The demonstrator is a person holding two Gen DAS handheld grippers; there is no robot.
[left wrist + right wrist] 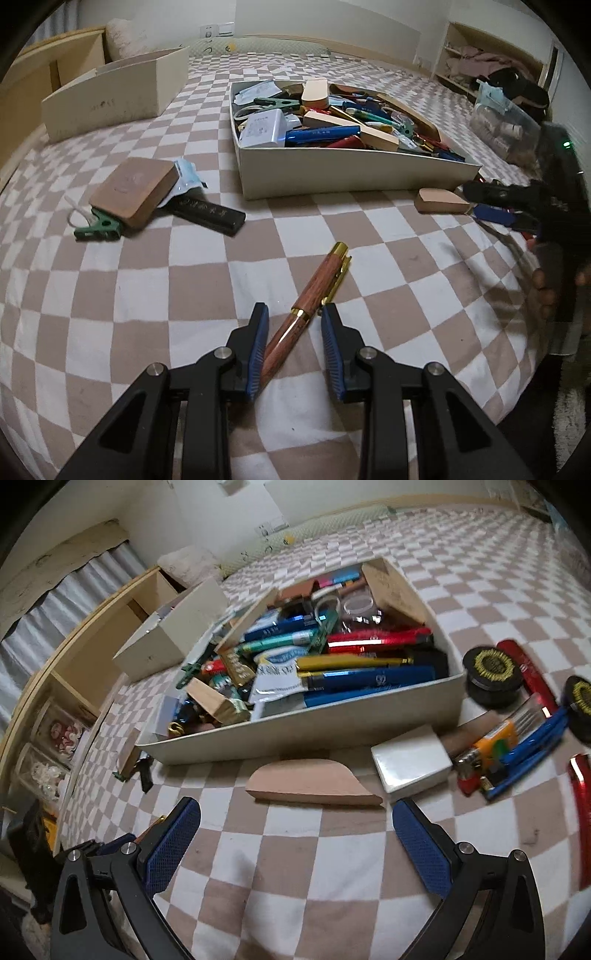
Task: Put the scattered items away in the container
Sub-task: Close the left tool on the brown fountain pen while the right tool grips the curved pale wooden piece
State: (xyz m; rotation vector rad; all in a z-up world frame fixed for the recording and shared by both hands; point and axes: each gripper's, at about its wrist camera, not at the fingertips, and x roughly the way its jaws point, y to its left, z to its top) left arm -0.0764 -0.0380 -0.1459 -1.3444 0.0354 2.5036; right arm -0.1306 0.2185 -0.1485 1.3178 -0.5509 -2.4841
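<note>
Checkered bedding (pixel 207 280) in pale brown and white, soft and a little rumpled, covers the bed that carries everything, with my landmark, the cream tray (pixel 354 173), heaped with pens, wood blocks and packets. My step in hand is the pickup of the wooden pen (pixel 314 295), which lies on the bedding well in front of the tray's near wall. My left tongs (pixel 293 345) straddle its lower barrel, the jaws drawn in close, yet I see a gap on the right side, so I judge it not gripped. It is a smooth, round, reddish wood barrel with glossy gold bands and clip, so it may roll or slip; next I should pinch squarely across it, lift, and carry it over the tray's wall. My right tongs (pixel 295 834) stand wide apart and empty, aimed at a flat, half-moon wood piece (pixel 314 782) just in front of the tray; it looks thin and matte, needing a low, edgewise pinch. Right of it, beside the tray's corner, sits a glossy white box (pixel 410 760).
</note>
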